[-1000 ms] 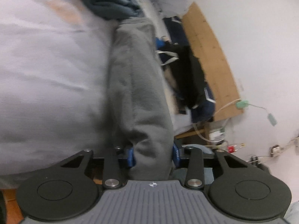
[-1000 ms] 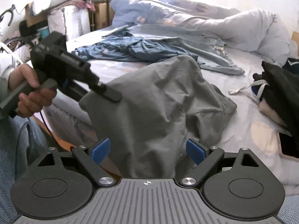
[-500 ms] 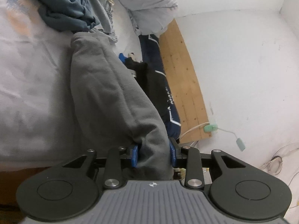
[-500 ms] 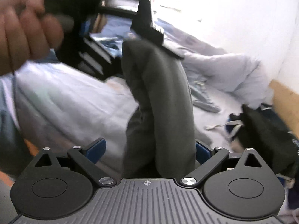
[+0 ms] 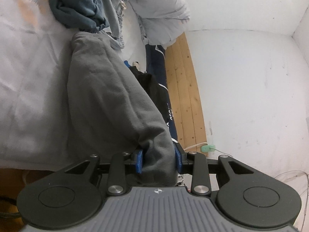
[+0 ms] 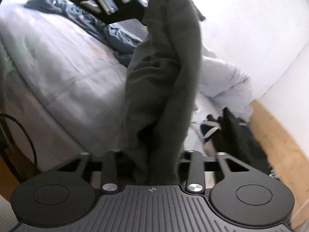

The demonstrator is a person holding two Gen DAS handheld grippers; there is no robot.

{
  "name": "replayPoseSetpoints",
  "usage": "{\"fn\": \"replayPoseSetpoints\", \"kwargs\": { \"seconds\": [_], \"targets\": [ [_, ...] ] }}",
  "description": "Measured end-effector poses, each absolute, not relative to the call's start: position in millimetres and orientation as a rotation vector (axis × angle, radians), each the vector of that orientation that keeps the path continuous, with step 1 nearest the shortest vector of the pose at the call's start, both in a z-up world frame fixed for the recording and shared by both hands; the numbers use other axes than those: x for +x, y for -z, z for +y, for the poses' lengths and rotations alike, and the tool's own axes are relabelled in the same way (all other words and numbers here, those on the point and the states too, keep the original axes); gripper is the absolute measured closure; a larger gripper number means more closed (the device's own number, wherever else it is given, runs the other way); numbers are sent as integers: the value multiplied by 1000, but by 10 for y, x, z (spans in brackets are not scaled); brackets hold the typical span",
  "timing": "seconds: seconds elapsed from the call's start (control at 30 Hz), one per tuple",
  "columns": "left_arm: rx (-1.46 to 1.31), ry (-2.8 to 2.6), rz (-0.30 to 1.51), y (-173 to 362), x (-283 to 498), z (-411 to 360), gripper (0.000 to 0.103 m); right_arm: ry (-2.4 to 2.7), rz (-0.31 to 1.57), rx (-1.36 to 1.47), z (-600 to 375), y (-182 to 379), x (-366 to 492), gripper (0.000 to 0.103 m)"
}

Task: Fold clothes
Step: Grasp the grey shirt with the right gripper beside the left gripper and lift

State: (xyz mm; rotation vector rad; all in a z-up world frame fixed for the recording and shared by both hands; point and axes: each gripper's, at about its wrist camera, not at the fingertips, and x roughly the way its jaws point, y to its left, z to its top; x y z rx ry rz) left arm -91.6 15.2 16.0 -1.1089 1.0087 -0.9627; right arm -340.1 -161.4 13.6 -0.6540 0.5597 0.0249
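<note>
White bedding covers the bed (image 5: 29,89) below us, with a white wall and a strip of wooden board on the right. We hold one grey garment (image 5: 108,104), stretched between our two tools and lifted partly off the bed; its far end rests on the sheet near a blue heap of clothes (image 5: 81,9). Our left gripper (image 5: 158,160) is clamped on a bunched edge. Our right gripper (image 6: 160,164) has cloth running down between its fingers, whose tips are hidden, so we cannot tell whether it pinches.

To fold well, we judge that both corners should stay level and taut, so the halves meet edge to edge before laying down.

We count one grey garment, one blue heap, one dark pile (image 6: 237,135) at right, and two grippers.
</note>
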Motion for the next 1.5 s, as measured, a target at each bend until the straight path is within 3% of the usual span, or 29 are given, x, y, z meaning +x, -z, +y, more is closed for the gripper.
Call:
{"fn": "replayPoseSetpoints", "kwargs": {
  "seconds": [0.6, 0.87, 1.13, 1.5],
  "targets": [
    [-1097, 1127, 789, -1254, -452, -646, 70, -83, 555, -374, -2896, -1918, -3125, 74],
    [-1069, 1221, 781, -1534, -129, -1542, 70, -36, 568, -336, -3722, -2322, -2916, 74],
    [-985, 1239, 818, -1657, 386, -2560, 70, -22, 618, -173, -4811, -2341, -2329, 73],
    [-749, 1171, 905, -1326, 1147, -4310, 70, 102, 697, 145, -6325, -1600, -1630, 73]
  ]
}}
